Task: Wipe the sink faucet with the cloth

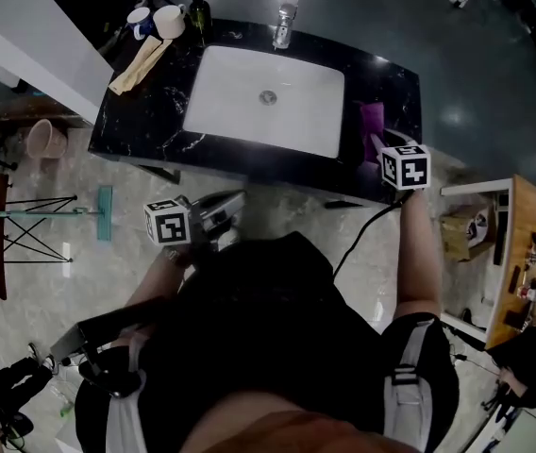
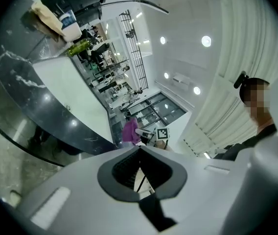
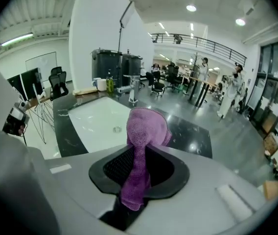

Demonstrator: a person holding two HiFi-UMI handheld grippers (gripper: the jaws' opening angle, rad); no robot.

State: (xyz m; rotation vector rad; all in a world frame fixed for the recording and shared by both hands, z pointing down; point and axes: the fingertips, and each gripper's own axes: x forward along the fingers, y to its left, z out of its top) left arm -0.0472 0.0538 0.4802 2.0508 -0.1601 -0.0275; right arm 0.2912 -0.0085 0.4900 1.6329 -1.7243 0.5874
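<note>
A white sink (image 1: pixel 230 88) is set in a black marble counter (image 1: pixel 145 121), and the faucet (image 1: pixel 285 22) stands at its far rim. My right gripper (image 1: pixel 379 144) is over the counter's right end, shut on a purple cloth (image 1: pixel 372 119). In the right gripper view the cloth (image 3: pixel 146 126) bunches above the jaws and a strip of it hangs down between them, with the sink (image 3: pixel 92 119) and faucet (image 3: pixel 133 93) beyond. My left gripper (image 1: pixel 235 201) is off the counter's near edge, shut with nothing in it (image 2: pixel 139 151); its view shows the purple cloth (image 2: pixel 129 131) further off.
Two cups (image 1: pixel 155 19), a dark bottle (image 1: pixel 198 12) and a beige cloth (image 1: pixel 136 64) sit at the counter's far left corner. A mop (image 1: pixel 60 213) lies on the floor at left, near a pink bin (image 1: pixel 46 140). A wooden table (image 1: pixel 523 253) stands at right.
</note>
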